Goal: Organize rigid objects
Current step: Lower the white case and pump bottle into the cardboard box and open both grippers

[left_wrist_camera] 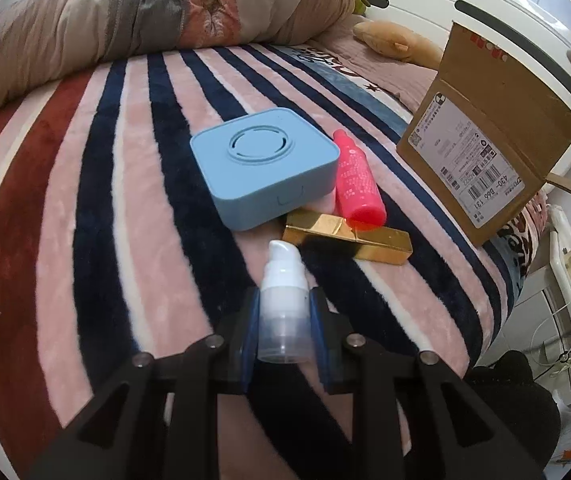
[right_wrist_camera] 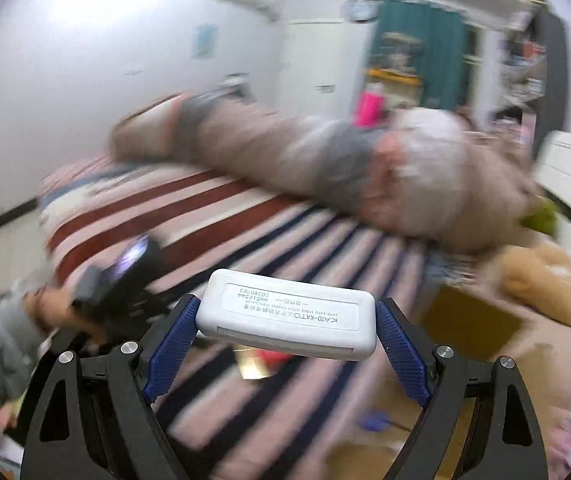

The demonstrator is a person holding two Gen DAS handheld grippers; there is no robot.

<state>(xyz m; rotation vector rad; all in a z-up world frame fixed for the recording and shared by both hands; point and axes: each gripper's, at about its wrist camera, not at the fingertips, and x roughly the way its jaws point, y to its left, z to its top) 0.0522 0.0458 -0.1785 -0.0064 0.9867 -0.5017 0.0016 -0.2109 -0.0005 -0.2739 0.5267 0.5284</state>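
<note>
On the striped blanket [left_wrist_camera: 133, 208], the left gripper [left_wrist_camera: 284, 328] is clamped on a small white pump bottle [left_wrist_camera: 284, 312], nozzle pointing forward toward the gold lipstick [left_wrist_camera: 349, 240], pink bottle [left_wrist_camera: 359, 184] and blue square case [left_wrist_camera: 265, 164]. Cardboard box [left_wrist_camera: 485, 148] stands off to the right. The right gripper [right_wrist_camera: 285, 320] grips a white concealer case [right_wrist_camera: 289, 314] crosswise, up in the air, so I'd guess it's nearer the box.

A bed [left_wrist_camera: 85, 208] covered by a striped plush blanket [left_wrist_camera: 133, 152] in pink, navy, white and dark red carries the things. On it lie a blue square case [left_wrist_camera: 265, 168], a pink bottle [left_wrist_camera: 357, 180] beside it, a gold bar-shaped box [left_wrist_camera: 349, 240], an open cardboard box [left_wrist_camera: 485, 152], a rolled quilt [left_wrist_camera: 145, 8] and a tan plush toy [left_wrist_camera: 393, 40].
</note>
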